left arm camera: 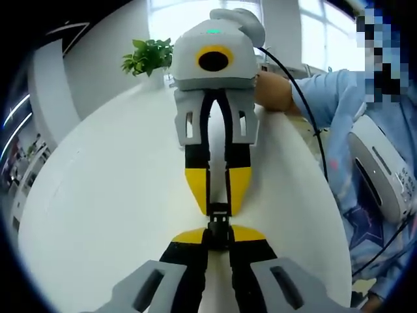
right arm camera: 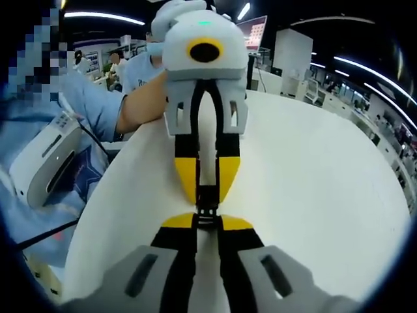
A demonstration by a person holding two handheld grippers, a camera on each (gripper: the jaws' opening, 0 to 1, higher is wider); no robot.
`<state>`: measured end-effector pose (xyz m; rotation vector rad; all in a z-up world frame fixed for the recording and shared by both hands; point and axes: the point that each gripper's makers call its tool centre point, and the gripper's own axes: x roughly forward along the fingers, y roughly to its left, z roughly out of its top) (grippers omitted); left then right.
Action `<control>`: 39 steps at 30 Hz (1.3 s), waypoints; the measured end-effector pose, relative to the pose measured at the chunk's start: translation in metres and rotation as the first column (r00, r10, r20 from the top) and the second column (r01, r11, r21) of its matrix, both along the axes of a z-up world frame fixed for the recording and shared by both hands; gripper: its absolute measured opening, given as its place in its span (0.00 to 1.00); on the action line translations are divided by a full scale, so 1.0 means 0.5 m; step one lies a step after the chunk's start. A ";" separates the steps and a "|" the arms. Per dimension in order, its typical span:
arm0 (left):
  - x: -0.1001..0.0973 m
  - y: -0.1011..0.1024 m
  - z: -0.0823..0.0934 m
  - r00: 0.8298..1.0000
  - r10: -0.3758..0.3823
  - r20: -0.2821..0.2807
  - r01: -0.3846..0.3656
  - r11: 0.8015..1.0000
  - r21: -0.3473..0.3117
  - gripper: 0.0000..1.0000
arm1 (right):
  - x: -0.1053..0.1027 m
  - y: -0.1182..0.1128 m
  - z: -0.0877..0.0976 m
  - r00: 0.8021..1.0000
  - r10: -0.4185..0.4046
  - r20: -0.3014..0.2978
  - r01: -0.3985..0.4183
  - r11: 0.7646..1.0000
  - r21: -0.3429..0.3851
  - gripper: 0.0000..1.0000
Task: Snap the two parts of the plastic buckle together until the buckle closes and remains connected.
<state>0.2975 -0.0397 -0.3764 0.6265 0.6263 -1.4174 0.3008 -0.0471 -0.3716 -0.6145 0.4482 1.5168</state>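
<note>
Black plastic buckle (left arm camera: 219, 225), two parts, sits pinched between the tool tips over the round white bench (left arm camera: 117, 195). Left tool (left arm camera: 218, 236): yellow-tipped jaws nearly closed, clamped on the near buckle part. Right tool (right arm camera: 207, 222): same, clamped on its near part (right arm camera: 207, 212). Tips face each other, parts touching; whether latched I cannot tell. One green potted plant (left arm camera: 148, 55) at the bench's far edge.

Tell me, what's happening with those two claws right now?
Left gripper and right gripper shut on black buckle, tip to tip above white table. Closed or not: cannot tell. Nothing in between.
</note>
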 end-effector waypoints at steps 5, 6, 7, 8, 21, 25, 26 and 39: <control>-0.002 0.002 0.001 0.999 -0.023 0.025 0.024 1.000 -0.011 0.12 | 0.000 0.003 0.001 1.000 0.009 0.013 -0.010 1.000 0.006 0.12; -0.002 0.002 0.001 0.999 -0.030 0.031 0.030 0.999 -0.013 0.12 | -0.001 0.003 0.002 1.000 0.013 0.021 -0.013 1.000 0.005 0.12; -0.003 0.002 0.001 0.999 -0.032 0.034 0.032 0.999 -0.014 0.12 | -0.002 0.004 0.002 1.000 0.015 0.027 -0.015 1.000 0.005 0.12; -0.002 0.002 0.002 0.998 -0.037 0.044 0.038 0.999 -0.015 0.12 | -0.002 0.004 0.002 0.999 0.016 0.030 -0.016 1.000 0.005 0.12; 0.008 0.027 0.000 0.998 -0.030 0.058 0.030 0.999 -0.012 0.17 | 0.005 0.001 0.002 1.000 -0.021 0.003 0.021 1.000 0.001 0.16; 0.008 0.033 -0.008 0.999 -0.025 0.028 0.026 0.999 -0.021 0.16 | 0.003 -0.010 0.005 1.000 -0.022 0.004 0.022 1.000 -0.022 0.16; 0.006 0.031 -0.008 0.999 -0.028 0.022 0.029 0.999 -0.023 0.16 | 0.003 -0.012 0.006 1.000 -0.030 -0.002 0.030 0.999 -0.028 0.16; -0.006 0.026 -0.008 1.000 -0.003 -0.017 0.003 1.000 0.005 0.12 | -0.010 -0.018 0.003 0.994 -0.107 -0.025 0.105 0.991 -0.082 0.13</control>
